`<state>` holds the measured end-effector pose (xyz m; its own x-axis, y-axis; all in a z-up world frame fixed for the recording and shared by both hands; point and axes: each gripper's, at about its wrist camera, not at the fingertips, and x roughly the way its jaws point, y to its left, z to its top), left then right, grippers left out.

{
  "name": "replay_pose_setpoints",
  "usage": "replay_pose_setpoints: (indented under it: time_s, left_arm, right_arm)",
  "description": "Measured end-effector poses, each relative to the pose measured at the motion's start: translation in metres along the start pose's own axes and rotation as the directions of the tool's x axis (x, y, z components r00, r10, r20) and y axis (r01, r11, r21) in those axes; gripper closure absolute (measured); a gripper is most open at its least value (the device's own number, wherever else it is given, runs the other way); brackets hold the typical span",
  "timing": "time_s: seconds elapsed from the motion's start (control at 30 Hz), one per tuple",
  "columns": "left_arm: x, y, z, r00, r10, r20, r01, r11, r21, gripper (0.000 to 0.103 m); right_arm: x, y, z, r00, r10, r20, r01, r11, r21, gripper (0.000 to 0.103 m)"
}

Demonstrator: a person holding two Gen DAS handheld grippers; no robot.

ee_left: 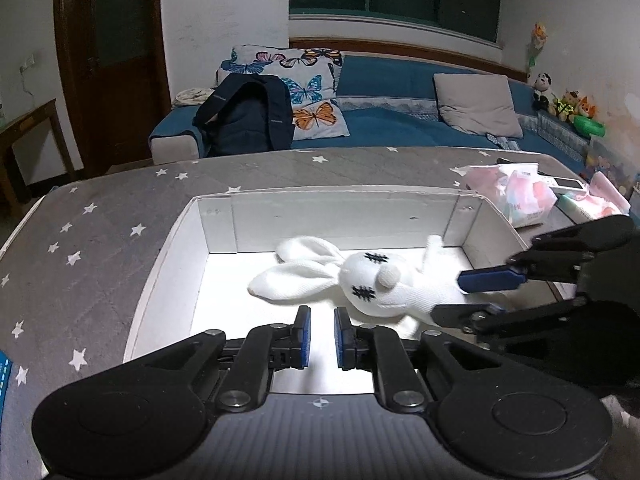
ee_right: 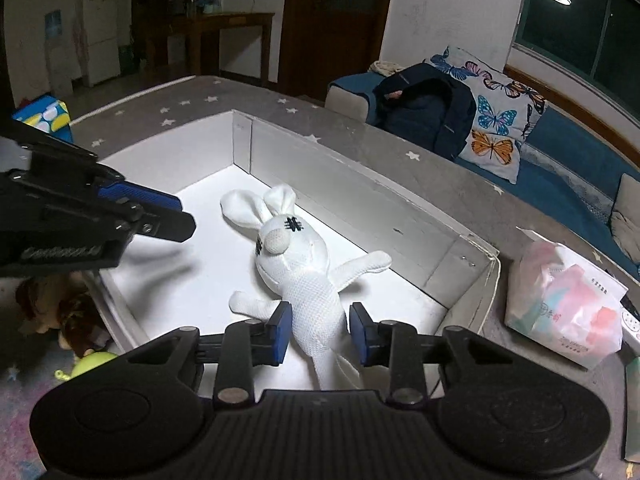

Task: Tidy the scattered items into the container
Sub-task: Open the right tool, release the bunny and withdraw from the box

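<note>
A white plush rabbit (ee_left: 372, 280) lies on the floor of the white cardboard box (ee_left: 180, 248); it also shows in the right wrist view (ee_right: 304, 276). My right gripper (ee_right: 322, 334) is open, its pads on either side of the rabbit's body with gaps showing; it enters the left wrist view from the right (ee_left: 480, 296). My left gripper (ee_left: 322, 338) is over the box's near part with a narrow gap between its pads and nothing in it; it shows at the left of the right wrist view (ee_right: 160, 216).
The box (ee_right: 360, 184) sits on a grey star-patterned cover (ee_left: 92, 248). A pink tissue pack (ee_right: 568, 304) lies right of the box. A brown plush toy (ee_right: 60, 312) and a yellow-green ball (ee_right: 94, 362) lie left of it. A blue sofa (ee_left: 384, 112) stands behind.
</note>
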<state>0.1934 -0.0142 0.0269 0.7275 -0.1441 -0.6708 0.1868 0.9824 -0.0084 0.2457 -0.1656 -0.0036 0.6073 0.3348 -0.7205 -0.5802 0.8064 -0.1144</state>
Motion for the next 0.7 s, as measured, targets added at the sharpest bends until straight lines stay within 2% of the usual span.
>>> replay_pose_setpoints:
  time_s: [0.2,0.3,0.37,0.4,0.57,0.63,0.7]
  left_arm:
    - [-0.011,0.0,-0.004,1.0,0.0,0.011,0.0,1.0,-0.015,0.086]
    - [-0.018,-0.003,-0.007,1.0,0.001,0.016,-0.001,1.0,-0.02,0.086]
    - [-0.024,-0.005,-0.01,1.0,-0.004,0.021,0.004,1.0,-0.02,0.086]
    - [-0.026,-0.007,-0.012,1.0,-0.005,0.022,0.005,1.0,-0.02,0.086]
    - [-0.038,-0.014,-0.021,1.0,-0.02,0.024,0.02,0.999,-0.025,0.085]
    - [-0.044,-0.017,-0.025,0.999,-0.029,0.028,0.029,0.999,-0.029,0.085]
    - [-0.049,-0.02,-0.028,0.999,-0.035,0.032,0.036,0.999,-0.029,0.085]
  right_arm:
    - [-0.015,0.004,-0.004,0.999,-0.002,0.048,0.001,1.0,0.026,0.07]
    - [-0.03,0.005,-0.008,0.997,-0.003,0.081,-0.002,0.998,0.059,0.061]
    - [-0.042,0.009,-0.014,0.994,-0.013,0.107,0.006,0.998,0.065,0.058]
    - [-0.047,0.01,-0.017,0.993,-0.017,0.116,0.009,0.998,0.068,0.053]
    - [-0.076,0.022,-0.036,0.983,-0.038,0.178,0.024,0.996,0.084,0.05]
    - [-0.085,0.027,-0.043,0.979,-0.048,0.197,0.032,0.996,0.087,0.041]
    - [-0.094,0.032,-0.05,0.974,-0.061,0.217,0.043,0.995,0.087,0.038]
